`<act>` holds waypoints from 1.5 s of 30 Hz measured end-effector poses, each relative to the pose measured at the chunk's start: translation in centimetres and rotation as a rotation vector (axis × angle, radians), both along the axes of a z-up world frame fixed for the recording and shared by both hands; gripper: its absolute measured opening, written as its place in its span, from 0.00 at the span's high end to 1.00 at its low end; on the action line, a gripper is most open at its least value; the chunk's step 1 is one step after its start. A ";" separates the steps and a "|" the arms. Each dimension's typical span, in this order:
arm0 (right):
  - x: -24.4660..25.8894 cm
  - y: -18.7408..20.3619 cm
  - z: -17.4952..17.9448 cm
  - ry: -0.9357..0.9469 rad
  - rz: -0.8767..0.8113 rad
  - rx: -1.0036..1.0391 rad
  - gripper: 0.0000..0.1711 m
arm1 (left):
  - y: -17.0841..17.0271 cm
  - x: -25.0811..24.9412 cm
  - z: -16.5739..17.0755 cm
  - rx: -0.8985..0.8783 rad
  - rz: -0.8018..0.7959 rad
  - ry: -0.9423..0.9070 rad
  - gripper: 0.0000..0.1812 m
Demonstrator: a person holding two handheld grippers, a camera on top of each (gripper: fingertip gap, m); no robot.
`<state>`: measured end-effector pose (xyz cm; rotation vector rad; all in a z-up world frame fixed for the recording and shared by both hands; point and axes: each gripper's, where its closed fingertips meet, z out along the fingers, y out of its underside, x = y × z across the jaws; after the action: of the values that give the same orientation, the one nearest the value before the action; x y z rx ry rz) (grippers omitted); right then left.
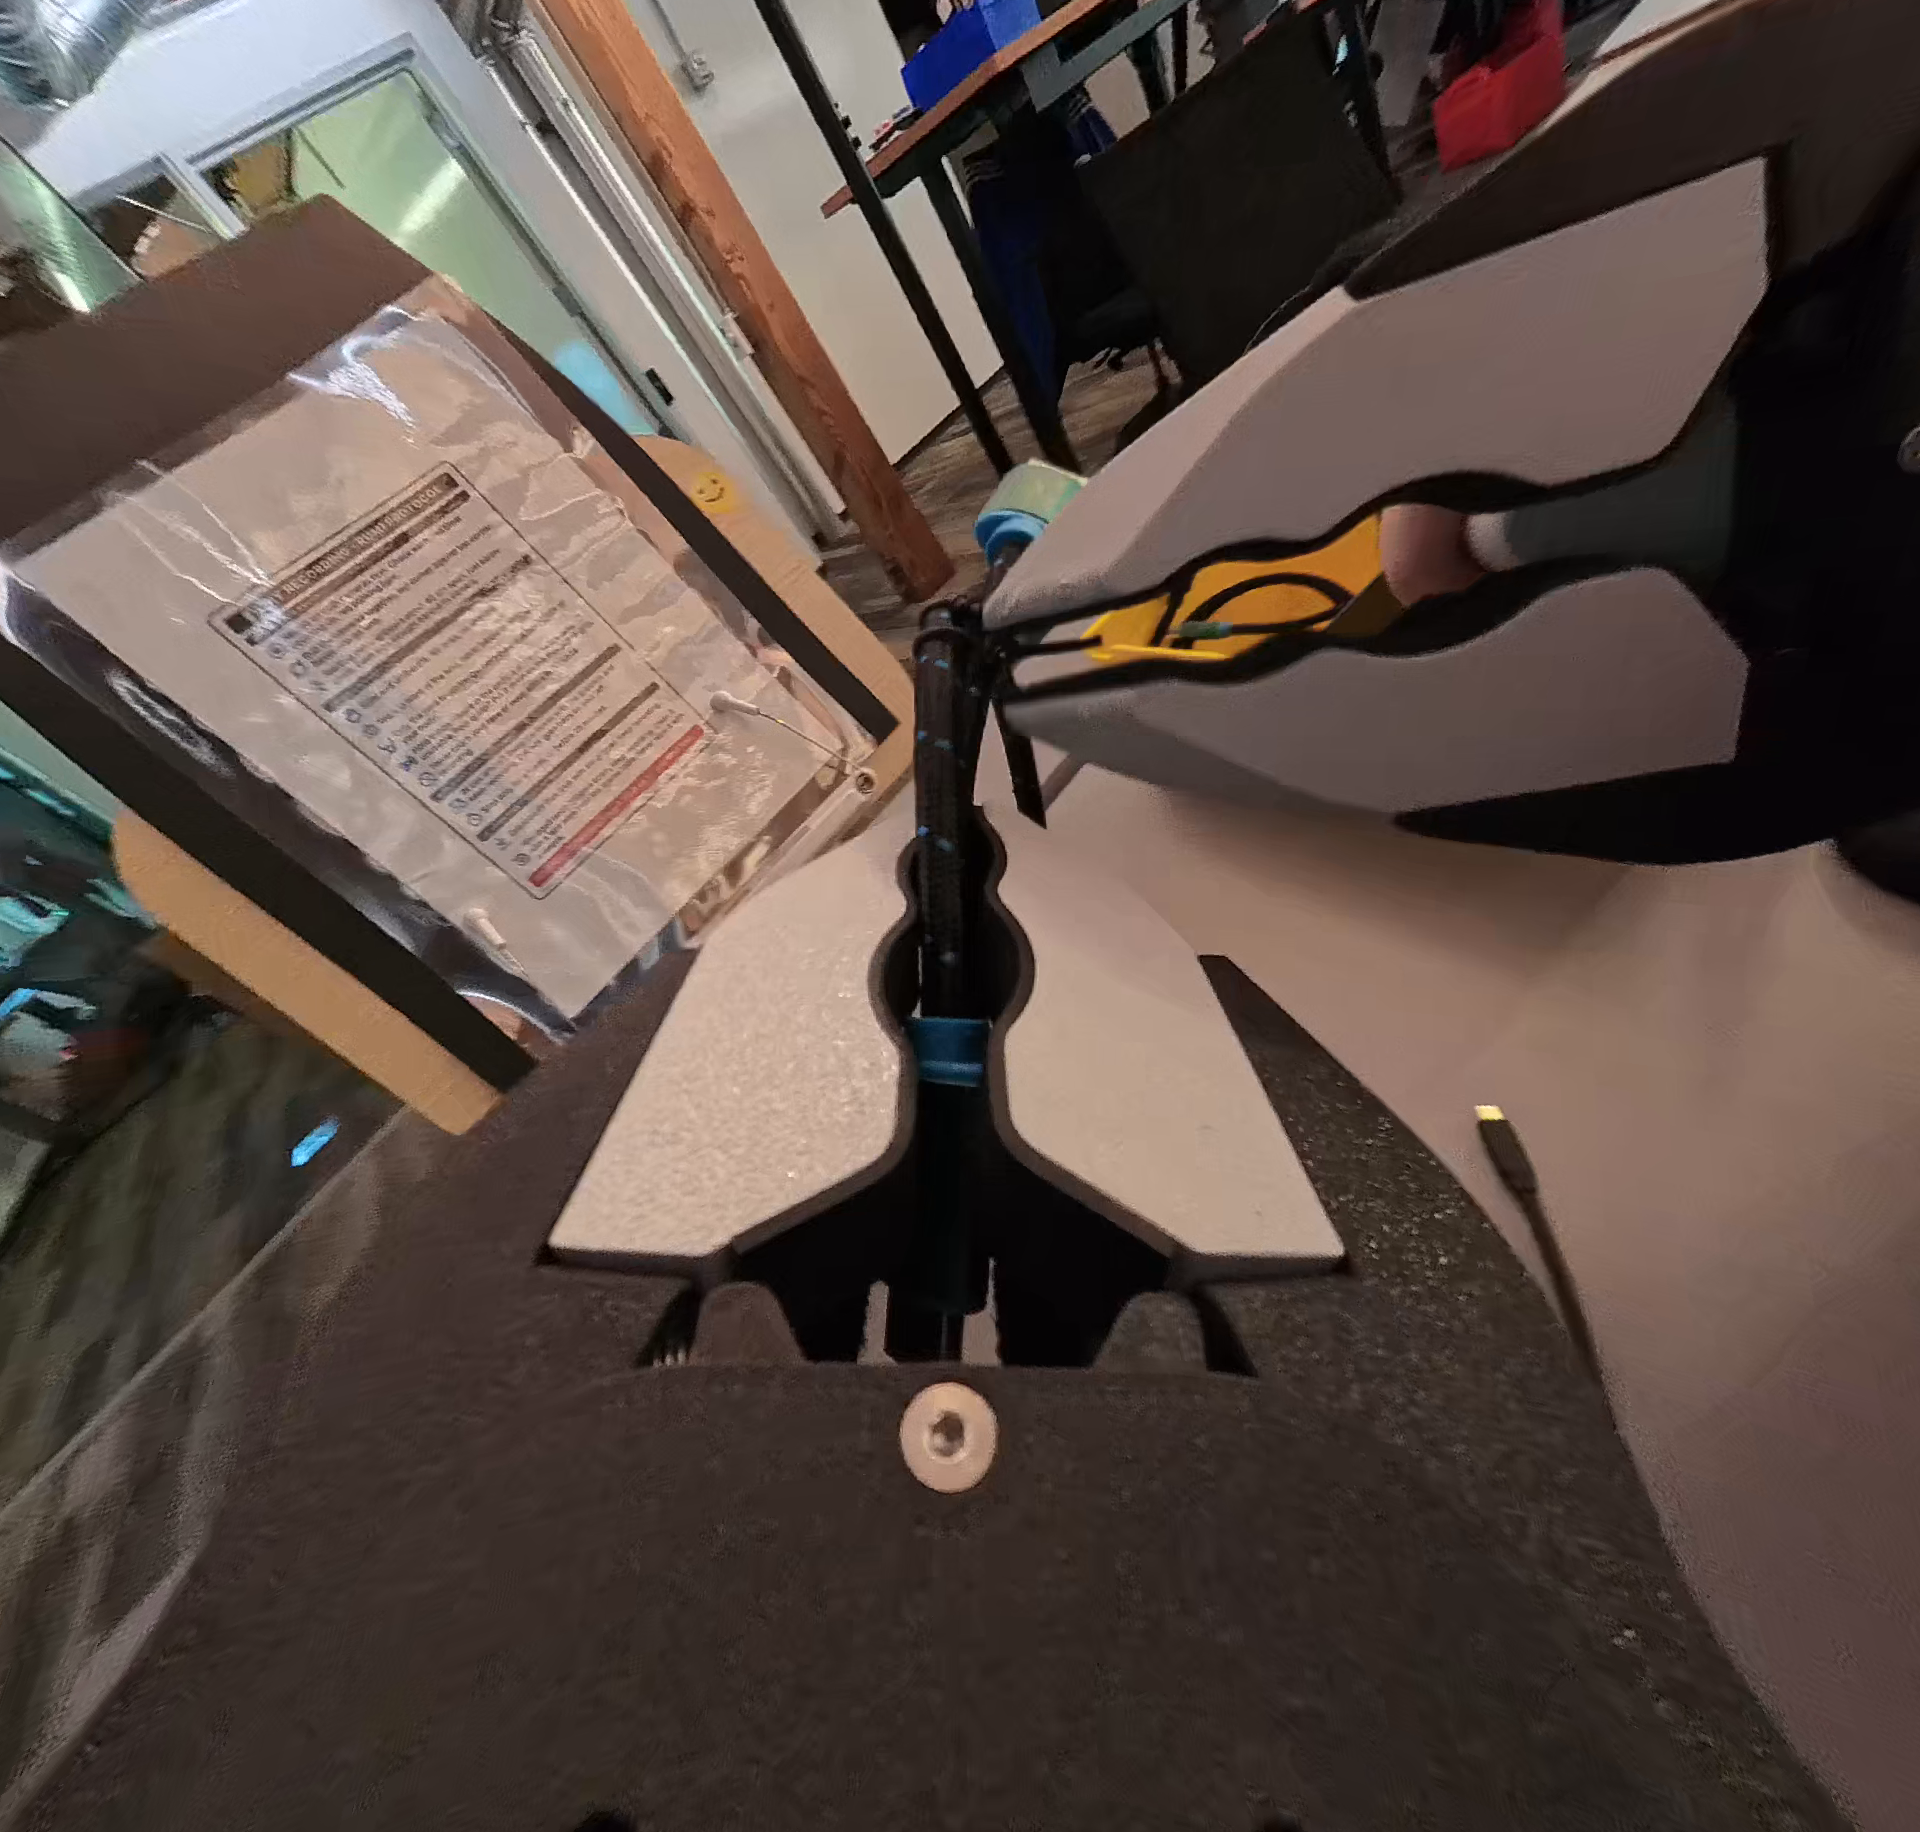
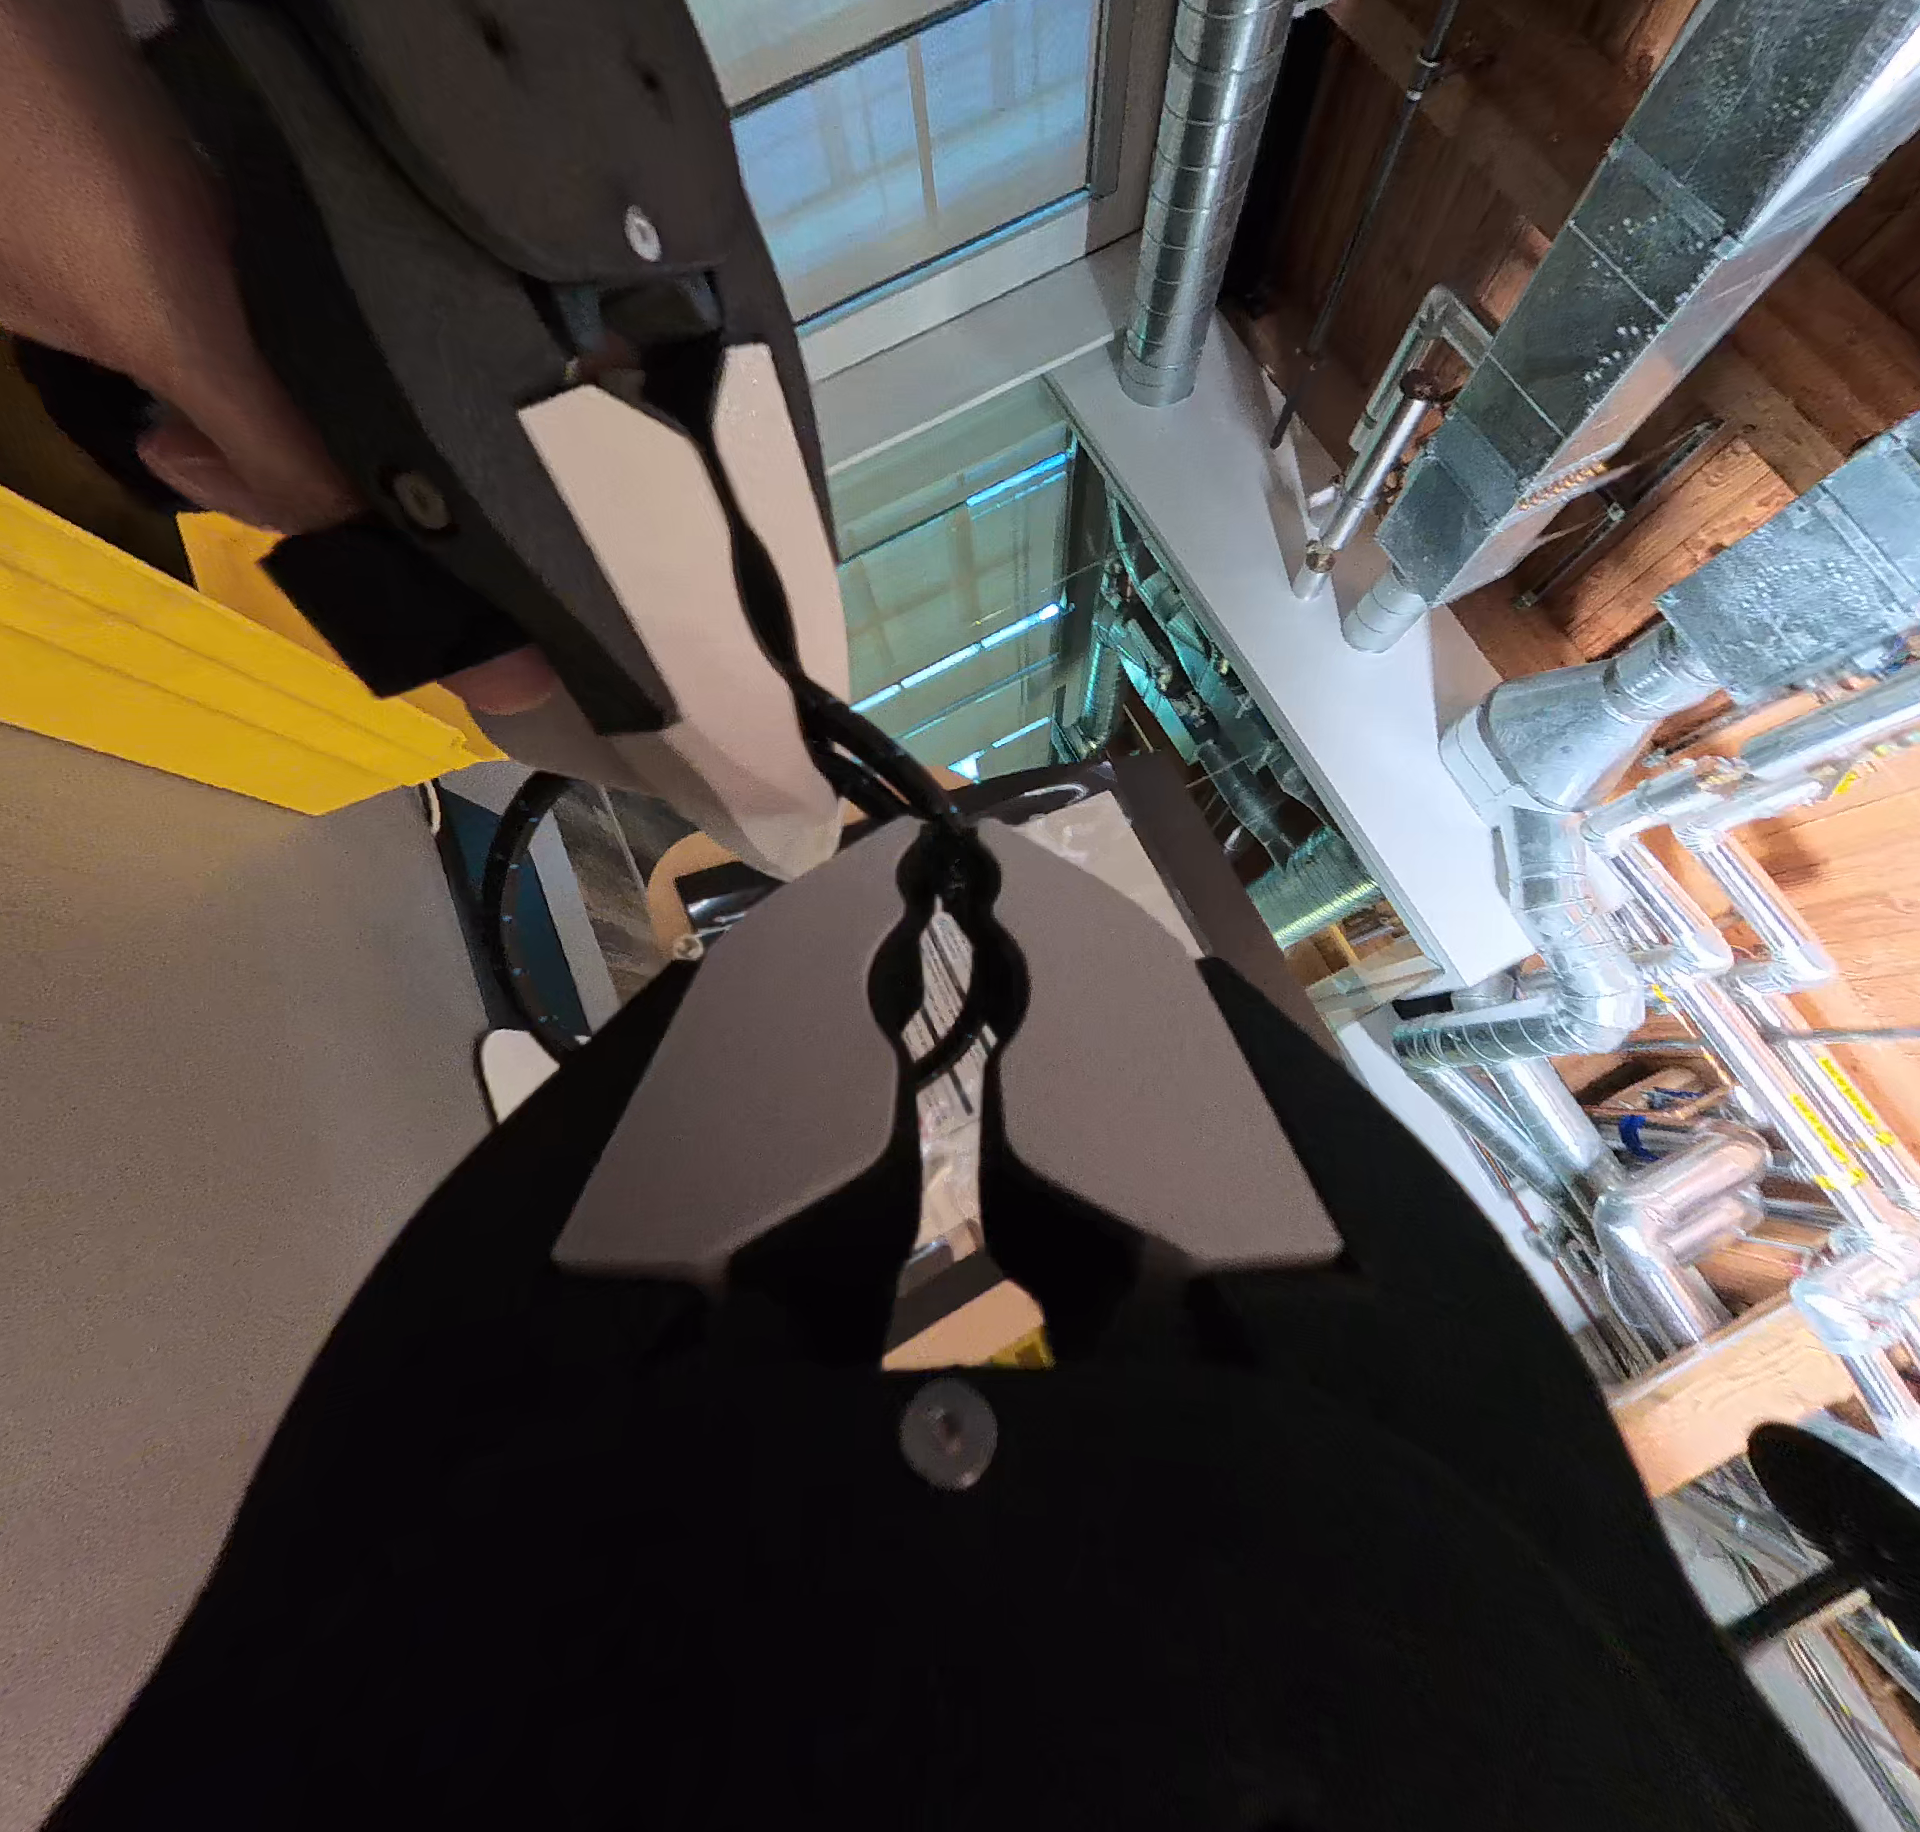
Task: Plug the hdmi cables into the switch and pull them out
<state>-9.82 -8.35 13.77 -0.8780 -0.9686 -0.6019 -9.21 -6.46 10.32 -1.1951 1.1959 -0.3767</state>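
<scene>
Clamped between the near fingers of the left gripper (image 1: 951, 847) is a bundle of black braided cable (image 1: 943, 743) flecked with blue, its long axis running straight out along the fingers and bound by a blue strap (image 1: 945, 1050) low in the gap. Just past the fingertips the bundle's far end meets the right gripper (image 1: 997, 639), which comes in from the right at a steep angle to the left one and is pinched shut on a thin black tie (image 1: 1023, 743) at that same end; the right wrist view shows its tips (image 2: 945, 847) closed on dark loops of cable (image 2: 883, 774), touching the left gripper's tips (image 2: 821, 816). Both tools therefore meet at one point, so the next move probably turns on pulling the tie off along the bundle's axis. Lying loose to the right on the grey table (image 1: 1299, 899) is a gold-tipped plug (image 1: 1501, 1138). Beyond stands a laminated sheet (image 1: 468, 660). No switch is visible in either view.
</scene>
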 end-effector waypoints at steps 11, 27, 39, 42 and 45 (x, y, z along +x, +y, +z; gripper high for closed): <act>0.6 0.0 0.7 0.107 0.014 -0.081 0.98 | 0.2 -0.1 0.6 0.108 0.051 0.002 0.98; 0.3 -0.3 0.9 0.129 0.016 -0.083 0.98 | -0.1 -0.3 1.1 0.166 0.073 0.000 0.97; 0.8 -0.5 1.6 0.439 0.257 -0.337 0.99 | -0.1 -0.7 1.9 0.211 0.089 -0.034 0.98; 0.7 -0.9 2.1 0.709 0.552 -0.608 0.99 | -0.4 -0.9 2.7 0.248 0.087 -0.069 0.97; 0.6 -1.0 2.2 0.936 0.813 -0.835 0.99 | -0.4 -1.1 3.1 0.287 0.106 -0.087 0.97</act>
<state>-9.23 -9.36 16.00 -1.1938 -0.5783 0.9287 -10.29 -6.88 13.42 -0.9782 1.0660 -0.1683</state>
